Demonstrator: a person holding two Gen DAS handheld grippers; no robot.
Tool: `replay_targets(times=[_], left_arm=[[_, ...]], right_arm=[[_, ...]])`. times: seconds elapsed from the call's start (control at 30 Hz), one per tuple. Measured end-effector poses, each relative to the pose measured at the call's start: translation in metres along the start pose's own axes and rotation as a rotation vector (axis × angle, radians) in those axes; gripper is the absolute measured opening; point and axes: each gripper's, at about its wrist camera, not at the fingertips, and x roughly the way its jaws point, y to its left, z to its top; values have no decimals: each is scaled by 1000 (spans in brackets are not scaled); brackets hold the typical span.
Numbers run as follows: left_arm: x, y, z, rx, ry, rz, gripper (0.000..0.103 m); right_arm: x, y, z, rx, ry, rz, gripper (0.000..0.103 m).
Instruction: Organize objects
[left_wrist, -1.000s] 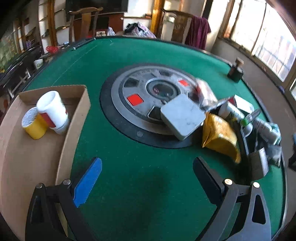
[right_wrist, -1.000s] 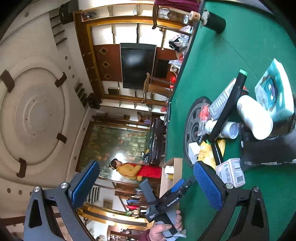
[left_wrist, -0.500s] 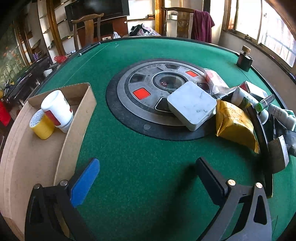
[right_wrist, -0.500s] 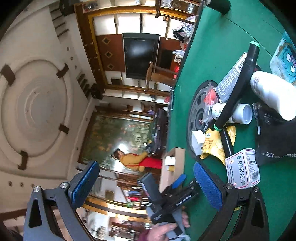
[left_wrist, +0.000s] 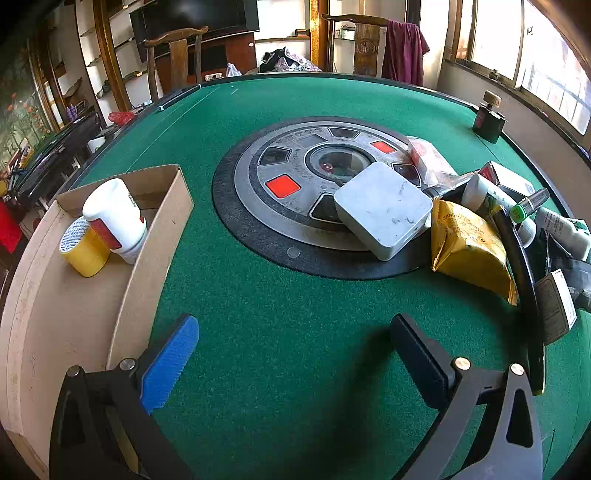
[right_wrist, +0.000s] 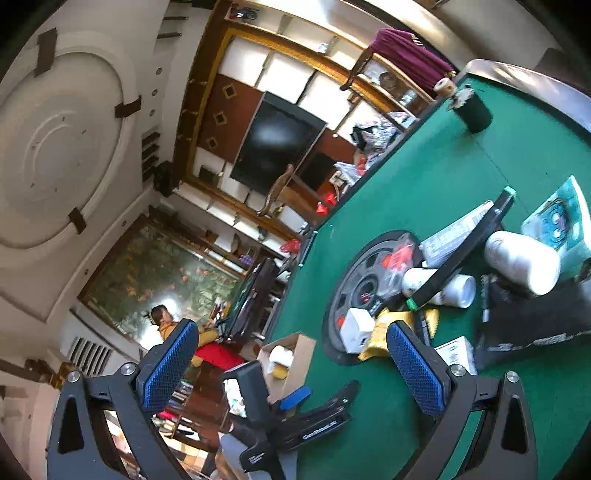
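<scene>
A cardboard box (left_wrist: 147, 258) at the left of the green table holds a white bottle with a red band (left_wrist: 112, 218) and a yellow jar (left_wrist: 83, 247). A pile at the right has a grey square case (left_wrist: 384, 208), a yellow pouch (left_wrist: 469, 251), white bottles (left_wrist: 487, 192) and a small carton (left_wrist: 554, 310). My left gripper (left_wrist: 295, 354) is open and empty, low over the felt near the front edge. My right gripper (right_wrist: 291, 354) is open and empty, tilted, above the table's edge; the pile (right_wrist: 424, 295) and box (right_wrist: 291, 358) show beyond it.
A round grey hub with red buttons (left_wrist: 317, 177) sits in the table's middle. A dark bottle with a cork (left_wrist: 487, 118) stands at the far right edge. Chairs and shelves stand behind the table. The left gripper's body (right_wrist: 295, 417) shows in the right wrist view.
The left gripper has pulled back and levelled, so the box and pile sit more centred. The right gripper has rolled, tilting its view toward the table.
</scene>
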Motion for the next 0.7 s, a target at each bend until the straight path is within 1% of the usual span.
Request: replay_targets(times=[0.1,0.17,0.23,0.3,0.33,0.37,0.4,0.5,0.57,0.6,0.63,0.7], left_arm=[[0,0,0,0,0,0,103],[0,0,-1,0,0,0,103],[0,0,0,0,0,0,103],[0,0,0,0,0,0,103],[0,0,1,0,0,0,103],[0,0,1,0,0,0,103],[0,0,0,0,0,0,103],[0,0,0,0,0,0,103],[0,0,1,0,0,0,103],[0,0,0,0,0,0,103],[0,0,1,0,0,0,103],[0,0,0,0,0,0,103]], right_arm=[[8,5,-3,-16,35,25,103],[12,2,-8,8,43,59,103],[22,-2,-11,61,105,119,103],[29,-3,-14,83,156,154,103],[29,-3,-14,93,155,167,103],[26,-4,-15,104,129,196,103],[24,-3,-15,105,117,206,103],[17,5,-15,66,62,178,103],[15,10,-13,20,41,117,103],[13,9,-12,17,22,98,103],[10,7,-14,32,-6,78,103],[7,-3,-14,93,-31,56,103]])
